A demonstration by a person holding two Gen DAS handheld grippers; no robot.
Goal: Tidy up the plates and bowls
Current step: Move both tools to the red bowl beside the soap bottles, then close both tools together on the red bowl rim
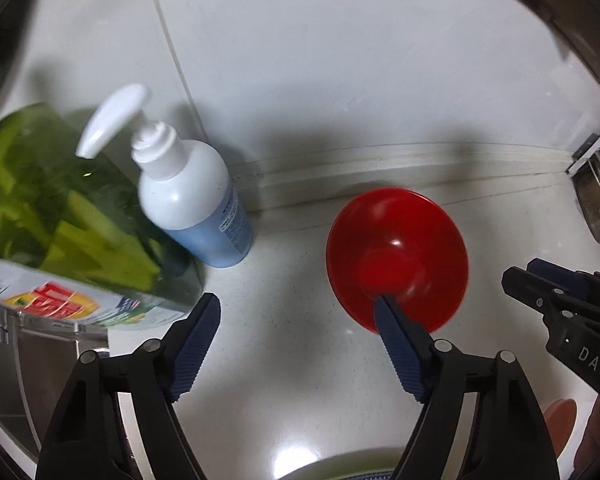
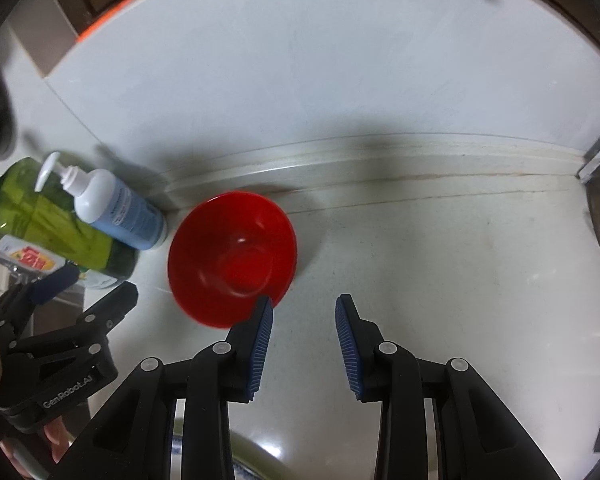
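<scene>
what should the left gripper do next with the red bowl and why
Probably ease the left gripper down so its fingers straddle the red bowl near rim, then close. Its jaws are open, one finger tip already over the rim, nothing gripped; the bowl sits upright on the counter.

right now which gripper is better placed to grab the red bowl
Left, probably: the left gripper is open wide, one finger already over the red bowl's near rim. The right gripper is narrower and beside the bowl.
</scene>
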